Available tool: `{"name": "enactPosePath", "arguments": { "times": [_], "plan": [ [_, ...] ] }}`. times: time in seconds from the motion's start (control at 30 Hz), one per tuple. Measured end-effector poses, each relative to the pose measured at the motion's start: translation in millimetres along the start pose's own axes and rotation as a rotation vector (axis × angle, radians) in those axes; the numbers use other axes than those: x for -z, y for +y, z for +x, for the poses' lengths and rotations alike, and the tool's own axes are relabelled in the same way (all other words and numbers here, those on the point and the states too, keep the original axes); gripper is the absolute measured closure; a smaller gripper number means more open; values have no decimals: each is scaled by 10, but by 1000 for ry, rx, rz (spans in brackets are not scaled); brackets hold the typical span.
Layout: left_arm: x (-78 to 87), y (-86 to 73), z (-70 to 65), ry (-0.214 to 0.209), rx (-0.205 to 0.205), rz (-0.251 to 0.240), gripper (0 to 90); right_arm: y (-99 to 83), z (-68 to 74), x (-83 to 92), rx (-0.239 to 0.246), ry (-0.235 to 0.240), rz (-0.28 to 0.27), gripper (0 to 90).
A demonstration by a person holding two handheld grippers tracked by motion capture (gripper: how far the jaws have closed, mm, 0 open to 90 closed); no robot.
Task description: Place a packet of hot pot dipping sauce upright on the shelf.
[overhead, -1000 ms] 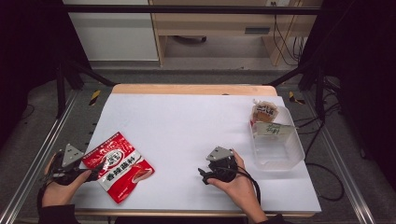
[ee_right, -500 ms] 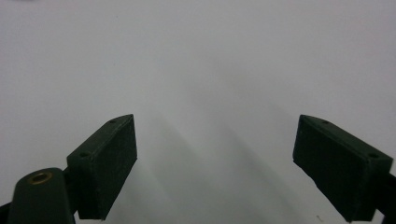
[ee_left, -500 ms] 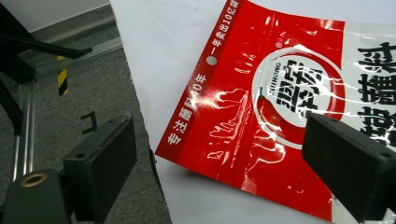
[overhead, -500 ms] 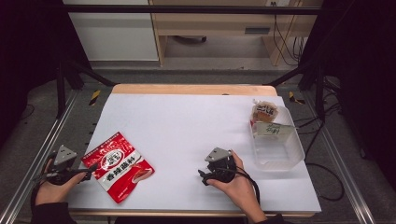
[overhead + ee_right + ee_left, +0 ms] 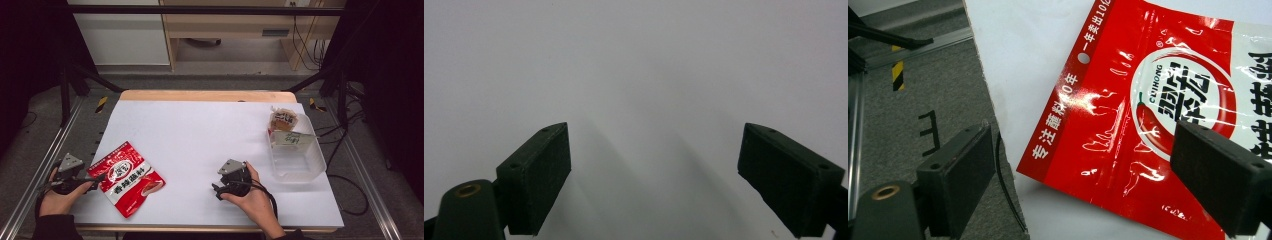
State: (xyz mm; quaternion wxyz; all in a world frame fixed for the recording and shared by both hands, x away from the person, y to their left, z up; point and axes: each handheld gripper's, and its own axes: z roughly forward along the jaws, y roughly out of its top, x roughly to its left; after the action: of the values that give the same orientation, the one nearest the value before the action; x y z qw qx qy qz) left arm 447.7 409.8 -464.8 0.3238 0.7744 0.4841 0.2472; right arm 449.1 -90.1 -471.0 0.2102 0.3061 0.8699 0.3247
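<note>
Hands at the table: we hold the left gripper (image 5: pixel 95 179) unclenched at the red sauce packet (image 5: pixel 127 177) near the left edge, poised to pinch its corner; right gripper (image 5: pixel 216 190) rests released on bare tabletop (image 5: pixel 200 130)

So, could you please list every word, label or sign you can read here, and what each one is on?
"CUIHONG": red pouch, beside its chilli logo.
"专注蘸料": the pouch's red edge strip; the rest of that strip is unsure.
Large white characters on the pouch: cut off or blurred, unreadable.
Label on the clear container: too small.
Wrapped snack print: too blurred.
</note>
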Motion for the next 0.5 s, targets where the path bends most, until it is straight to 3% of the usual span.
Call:
{"name": "enactPosePath", "arguments": {
  "times": [0.5],
  "plan": [
    [-68, 3, 2, -31, 4, 8, 119, 2, 21, -23, 10, 7, 5, 143]
  ]
}}
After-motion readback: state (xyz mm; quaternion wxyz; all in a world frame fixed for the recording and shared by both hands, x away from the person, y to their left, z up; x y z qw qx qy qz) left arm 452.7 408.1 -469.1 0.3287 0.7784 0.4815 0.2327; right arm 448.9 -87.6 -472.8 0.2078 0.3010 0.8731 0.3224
